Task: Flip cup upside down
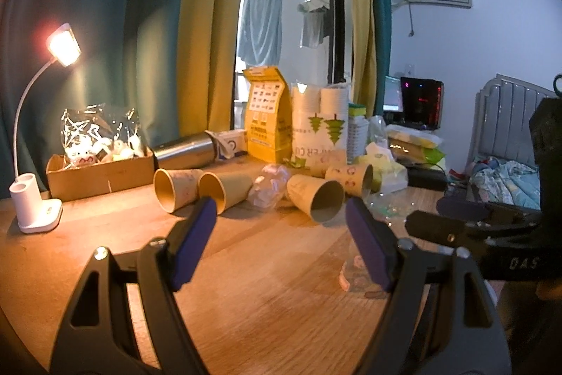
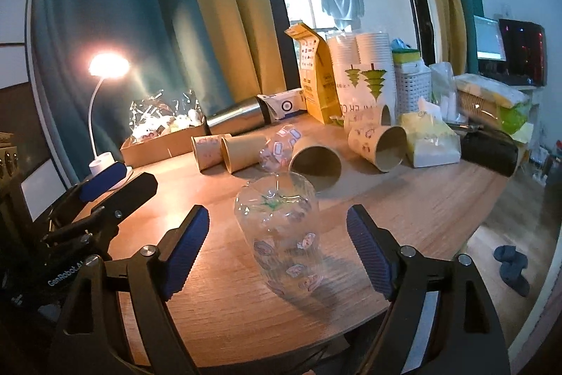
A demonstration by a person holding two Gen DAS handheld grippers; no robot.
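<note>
Standing base-up near the tabletop's point(image 2: 421, 199) front edge, a clear cup point(image 2: 281, 234) sits between the right gripper's point(image 2: 277, 252) spread fingers, untouched. The left gripper point(image 1: 281, 234), fingers also spread and holding nothing, hovers beside it. Paper cups point(image 2: 316, 160) lie tipped over toward the back edge.

lamp point(image 1: 63, 50) lit | teal curtain point(image 1: 116, 23) | window point(image 1: 284, 6) | wooden table point(image 1: 274, 297)

Clear cup point(image 1: 354, 273) mostly hidden behind left claw's point(image 1: 281, 241) finger.
</note>
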